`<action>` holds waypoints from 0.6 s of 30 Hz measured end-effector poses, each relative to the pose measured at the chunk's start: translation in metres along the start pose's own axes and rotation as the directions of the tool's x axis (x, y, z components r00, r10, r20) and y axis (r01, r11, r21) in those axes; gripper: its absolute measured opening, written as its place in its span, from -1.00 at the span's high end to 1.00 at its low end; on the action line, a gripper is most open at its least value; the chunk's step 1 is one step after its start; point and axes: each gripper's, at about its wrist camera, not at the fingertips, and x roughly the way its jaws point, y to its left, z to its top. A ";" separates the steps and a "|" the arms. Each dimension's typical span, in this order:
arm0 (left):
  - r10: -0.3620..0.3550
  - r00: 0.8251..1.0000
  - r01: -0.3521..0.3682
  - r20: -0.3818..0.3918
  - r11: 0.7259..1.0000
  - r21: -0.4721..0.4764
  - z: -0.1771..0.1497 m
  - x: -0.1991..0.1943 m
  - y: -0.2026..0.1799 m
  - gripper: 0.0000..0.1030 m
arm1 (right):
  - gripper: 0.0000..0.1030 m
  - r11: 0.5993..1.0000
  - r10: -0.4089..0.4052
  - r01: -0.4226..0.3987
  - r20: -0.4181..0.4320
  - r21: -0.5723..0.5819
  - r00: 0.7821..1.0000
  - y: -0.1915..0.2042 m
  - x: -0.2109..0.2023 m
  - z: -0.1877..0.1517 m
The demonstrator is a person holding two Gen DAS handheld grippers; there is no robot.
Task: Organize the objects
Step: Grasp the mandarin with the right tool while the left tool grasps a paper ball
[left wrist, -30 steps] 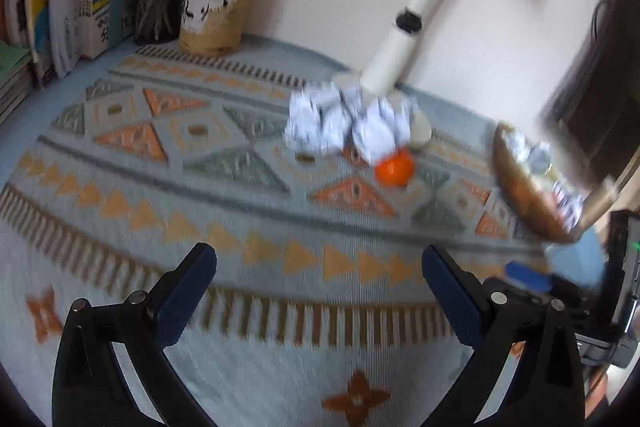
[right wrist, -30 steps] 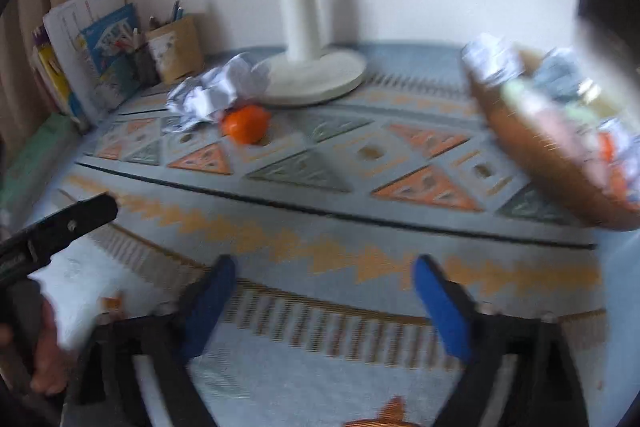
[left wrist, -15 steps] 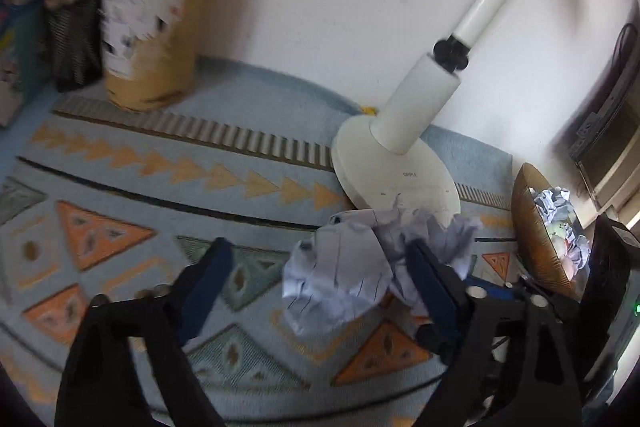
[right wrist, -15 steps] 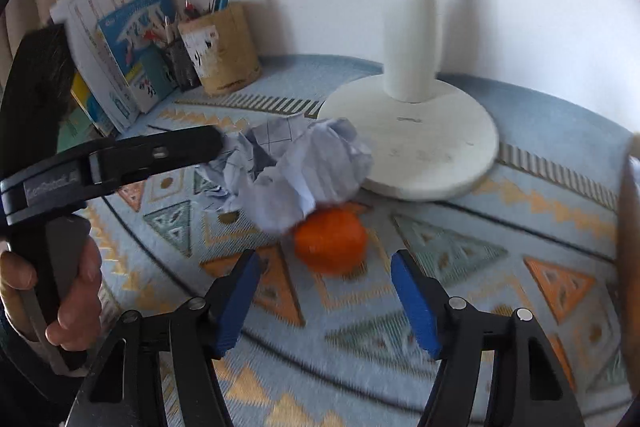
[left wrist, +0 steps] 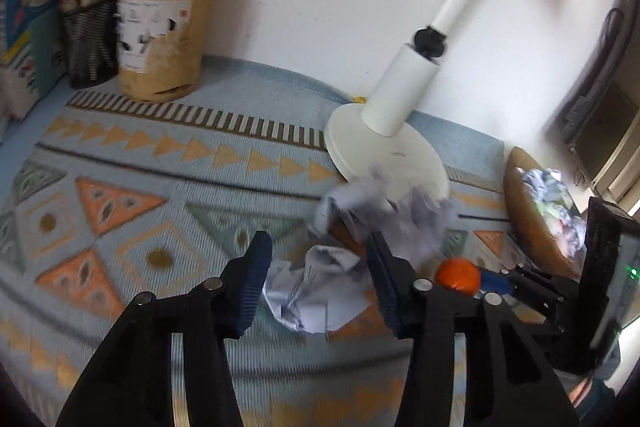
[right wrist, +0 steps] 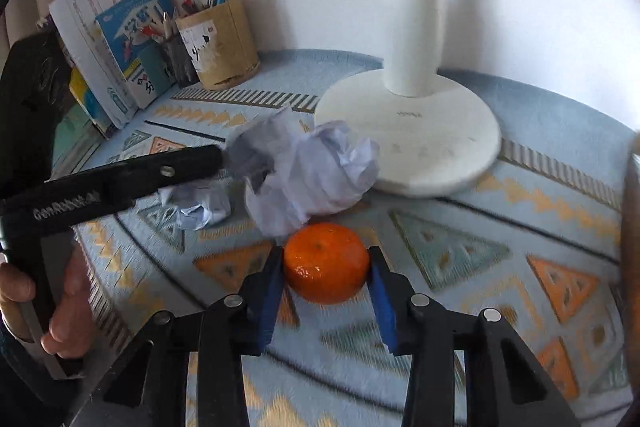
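1. Right now the right gripper (right wrist: 326, 281) has its blue pads on either side of the tangerine (right wrist: 326, 263); they sit against its flanks or very nearly so, and I cannot tell whether it is truly clamped.
2. Just ahead of that gripper, touching the fruit's far side, lies a large crumpled paper ball (right wrist: 320, 175), with the lamp base (right wrist: 408, 131) beyond it.
3. Meanwhile the left gripper (left wrist: 316, 279) stands apart, its pads straddling a smaller paper wad (left wrist: 316, 295) that rests on the patterned table (left wrist: 120, 195) between them.
4. To the right of the left gripper sits the wooden bowl (left wrist: 524, 219), already holding crumpled paper, so it looks like the drop-off place.
5. For a clean pickup, I would close the right pads gently on the fruit's widest part, firm but without bruising it.
6. Lifting straight up should keep the neighbouring paper from dragging along.
7. On the left side, closing low around the wad's middle would stop it springing out.
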 end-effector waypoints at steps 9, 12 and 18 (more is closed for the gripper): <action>0.011 1.000 -0.012 0.016 0.998 0.068 -0.065 -0.048 -0.033 0.33 | 0.23 0.998 -0.020 0.015 0.081 0.068 0.997 -0.019 -0.101 -0.075; 0.031 0.999 -0.028 -0.027 0.994 0.105 -0.076 -0.044 -0.035 0.10 | 0.23 0.996 -0.075 0.069 0.086 0.063 0.993 -0.021 -0.121 -0.096; 0.069 0.997 -0.071 0.028 0.994 0.084 -0.069 -0.040 -0.037 -0.97 | 0.23 0.995 -0.065 0.063 0.020 0.078 0.998 -0.032 -0.118 -0.123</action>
